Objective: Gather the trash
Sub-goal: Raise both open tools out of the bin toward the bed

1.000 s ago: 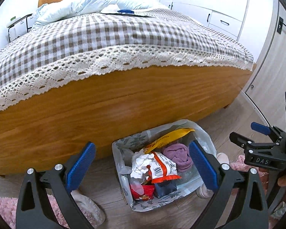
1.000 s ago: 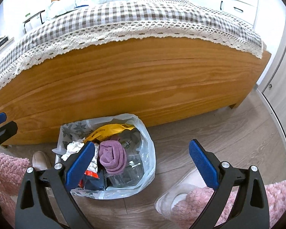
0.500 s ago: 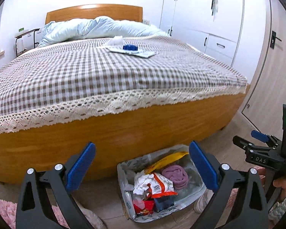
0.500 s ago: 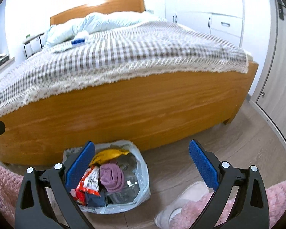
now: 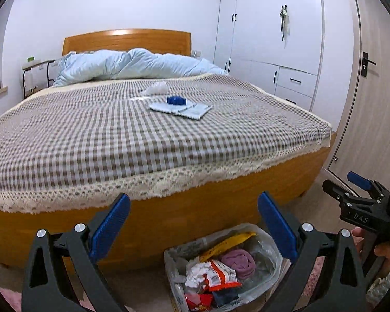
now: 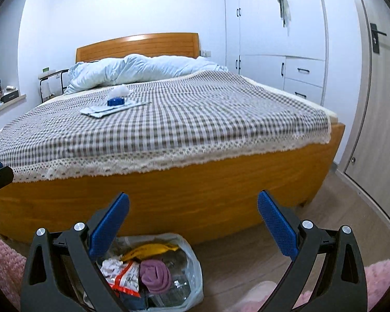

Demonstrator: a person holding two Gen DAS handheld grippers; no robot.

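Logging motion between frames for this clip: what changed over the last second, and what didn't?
Both grippers, left and right, rose and tilted up from the trash bag toward the bed top, bringing the crumpled tissue, blue cap and flat packet into view. Nothing was grasped or released. Jaws stayed open; the bag stayed put.

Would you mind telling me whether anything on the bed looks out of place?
Yes: a crumpled tissue, a blue cap and a flat packet lie mid-bed on the checked cover, litter on an otherwise tidy spread. The trash bag sits on the floor below.
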